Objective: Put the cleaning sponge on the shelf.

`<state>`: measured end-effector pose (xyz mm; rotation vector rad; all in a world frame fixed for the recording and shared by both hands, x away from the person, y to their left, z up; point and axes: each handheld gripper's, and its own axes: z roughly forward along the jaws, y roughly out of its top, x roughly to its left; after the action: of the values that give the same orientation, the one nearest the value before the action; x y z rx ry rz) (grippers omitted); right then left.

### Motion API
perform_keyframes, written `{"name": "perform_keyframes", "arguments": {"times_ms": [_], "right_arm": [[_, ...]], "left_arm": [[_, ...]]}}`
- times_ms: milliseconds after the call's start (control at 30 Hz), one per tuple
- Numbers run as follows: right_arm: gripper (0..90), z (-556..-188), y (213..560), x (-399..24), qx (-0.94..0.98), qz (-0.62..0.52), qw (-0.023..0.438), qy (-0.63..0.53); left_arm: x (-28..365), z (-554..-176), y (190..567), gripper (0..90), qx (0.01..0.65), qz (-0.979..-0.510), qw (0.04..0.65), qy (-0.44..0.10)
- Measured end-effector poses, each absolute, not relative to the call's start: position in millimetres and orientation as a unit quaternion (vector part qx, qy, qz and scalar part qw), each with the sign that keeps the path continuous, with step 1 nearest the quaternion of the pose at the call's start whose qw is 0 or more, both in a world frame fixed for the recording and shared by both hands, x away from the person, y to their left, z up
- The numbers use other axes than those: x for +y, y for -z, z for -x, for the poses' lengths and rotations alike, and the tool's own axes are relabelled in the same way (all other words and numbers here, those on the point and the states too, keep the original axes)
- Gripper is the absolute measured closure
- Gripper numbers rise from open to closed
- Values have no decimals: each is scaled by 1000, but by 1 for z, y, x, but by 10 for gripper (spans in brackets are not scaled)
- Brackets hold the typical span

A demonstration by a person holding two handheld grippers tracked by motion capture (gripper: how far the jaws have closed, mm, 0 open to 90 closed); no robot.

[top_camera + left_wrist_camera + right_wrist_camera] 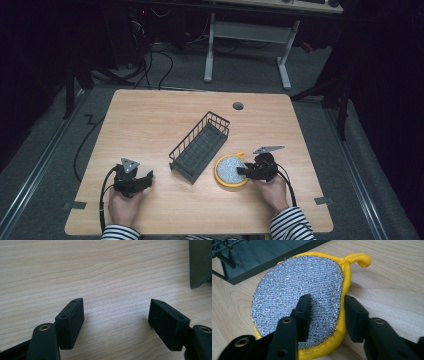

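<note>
A round scouring pad (228, 169) with a silver mesh face (297, 290) and a yellow rim with a loop lies on the wooden table (150, 120), right of a dark wire basket (200, 145). My right gripper (327, 298) reaches in from the pad's right side (241, 171). One jaw lies on the silver face and the other against the outside of the yellow rim, so it is shut on the pad's near edge. At the table's front left, my left gripper (148, 177) stands open, with bare wood between its jaws (116, 302).
The empty basket sits slantwise at mid-table, its solid end (262, 255) close behind the pad and its corner (200, 265) at the top right of the left gripper view. A round cable hole (238, 106) lies near the far edge. Beyond stands a white-legged desk (245, 45).
</note>
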<state>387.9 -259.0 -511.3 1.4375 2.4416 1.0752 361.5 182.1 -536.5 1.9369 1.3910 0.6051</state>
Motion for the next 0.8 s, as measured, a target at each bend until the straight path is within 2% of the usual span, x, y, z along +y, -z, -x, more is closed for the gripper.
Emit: {"name": "perform_keyframes", "arguments": {"times_ms": [33, 67, 233, 433, 800], "right_arm": [[649, -388, 511, -259, 805, -472, 56, -355], [719, -388, 511, -260, 806, -469, 59, -357], [786, -389, 509, -259, 812, -462, 61, -352], [809, -388, 507, -255, 819, -451, 79, -345], [815, -385, 499, -258, 814, -443, 74, -369]], "left_arm": [[182, -361, 537, 296, 533, -742, 334, -232], [182, -361, 537, 295, 533, -742, 334, -232], [182, -361, 537, 295, 533, -742, 334, -232], [182, -361, 537, 295, 533, -742, 334, -231], [182, -361, 537, 295, 533, -742, 335, -231]]}}
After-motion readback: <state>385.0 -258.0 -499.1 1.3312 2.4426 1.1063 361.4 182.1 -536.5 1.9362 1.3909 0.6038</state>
